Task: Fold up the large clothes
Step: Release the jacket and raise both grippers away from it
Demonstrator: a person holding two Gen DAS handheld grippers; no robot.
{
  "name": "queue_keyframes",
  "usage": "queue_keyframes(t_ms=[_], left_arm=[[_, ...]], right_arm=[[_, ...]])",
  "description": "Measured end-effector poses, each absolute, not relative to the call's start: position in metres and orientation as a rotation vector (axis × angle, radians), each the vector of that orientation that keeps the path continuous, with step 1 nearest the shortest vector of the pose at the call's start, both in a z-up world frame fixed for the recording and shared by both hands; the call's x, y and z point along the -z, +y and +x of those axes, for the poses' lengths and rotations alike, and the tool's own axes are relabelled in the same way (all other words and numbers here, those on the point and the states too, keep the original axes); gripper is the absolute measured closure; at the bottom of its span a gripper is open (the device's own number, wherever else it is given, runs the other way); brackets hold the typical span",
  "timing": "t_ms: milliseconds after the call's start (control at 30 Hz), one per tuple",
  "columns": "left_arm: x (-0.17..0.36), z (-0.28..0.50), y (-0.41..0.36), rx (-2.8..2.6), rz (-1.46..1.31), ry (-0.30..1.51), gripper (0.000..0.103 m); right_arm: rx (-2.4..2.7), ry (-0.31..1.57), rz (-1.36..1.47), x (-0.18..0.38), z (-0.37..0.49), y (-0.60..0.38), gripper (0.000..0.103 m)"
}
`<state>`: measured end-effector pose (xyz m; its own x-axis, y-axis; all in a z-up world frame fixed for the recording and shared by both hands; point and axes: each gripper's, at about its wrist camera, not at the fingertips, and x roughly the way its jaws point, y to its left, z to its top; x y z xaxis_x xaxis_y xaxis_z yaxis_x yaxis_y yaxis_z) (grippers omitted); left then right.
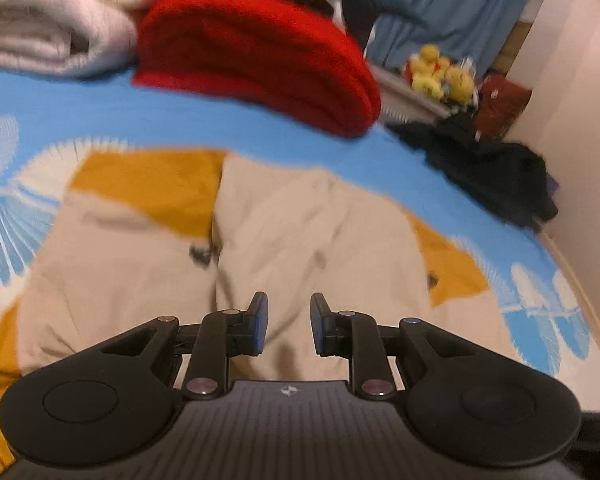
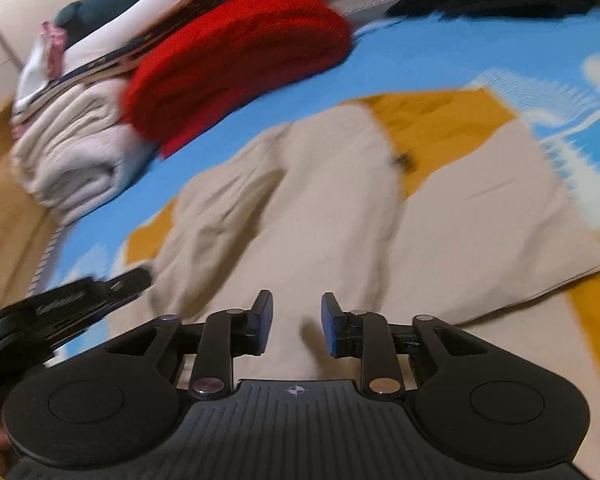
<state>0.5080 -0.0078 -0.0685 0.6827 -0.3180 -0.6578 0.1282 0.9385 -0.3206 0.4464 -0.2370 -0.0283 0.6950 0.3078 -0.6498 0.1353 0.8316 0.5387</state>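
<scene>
both grippers, left (image 1: 289, 322) and right (image 2: 297, 324), fingers apart over beige-mustard garment (image 1: 140, 264) on bed (image 1: 228, 132); soft, floppy, likely light, best pinched at hem corners.

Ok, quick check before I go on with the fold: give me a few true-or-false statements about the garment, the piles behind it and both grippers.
1. The beige and mustard garment lies spread on the blue patterned bedsheet. True.
2. The left gripper is clamped on the garment. False: its jaws stand apart with no cloth between the pads.
3. A folded red knit sits beyond the garment, next to a folded pale one. True.
4. The right gripper holds a sleeve. False: its jaws are open and hold nothing.
5. The dark clothes lie on top of the red knit. False: they lie apart from it, near the wall.
</scene>
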Motion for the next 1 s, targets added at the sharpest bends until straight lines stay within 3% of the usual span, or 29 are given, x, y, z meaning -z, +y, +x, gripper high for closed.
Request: queue_keyframes(t_ms=[33,67,100,133,367,500,600,667,800,1000], left_arm=[[0.082,0.513,-0.008,0.221,-0.238,0.839,0.081],[0.101,0.519,-0.008,0.164,-0.215,0.930,0.094],[0.112,0.523,-0.005,0.140,-0.225,0.988,0.099],[0.116,0.523,-0.002,0.131,-0.248,1.006,0.100],[0.081,0.517,-0.012,0.194,-0.236,0.904,0.091],[0.102,0.520,-0.004,0.125,-0.270,1.096,0.090],[0.050,0.504,0.002,0.172,-0.293,0.967,0.082],[0.005,0.480,0.006,0.212,-0.222,0.795,0.062],[-0.044,0.415,0.020,0.190,-0.044,0.539,0.059],[-0.089,0.301,0.091,0.152,-0.085,0.429,0.056]], right_arm=[[-0.124,0.845,0.623,0.035,0.450,-0.234,0.069],[-0.124,0.900,0.640,0.045,0.453,-0.231,0.069],[-0.109,0.953,0.642,0.055,0.456,-0.228,0.069],[-0.088,0.996,0.632,0.065,0.457,-0.227,0.069],[-0.037,1.003,0.540,0.048,0.457,-0.226,0.069],[0.008,1.070,0.527,0.063,0.459,-0.229,0.069],[0.058,1.094,0.507,0.057,0.448,-0.233,0.069],[0.068,0.992,0.480,0.032,0.436,-0.237,0.069],[0.023,0.663,0.399,-0.039,0.394,-0.243,0.069],[0.015,0.261,0.285,-0.134,0.296,-0.271,0.068]])
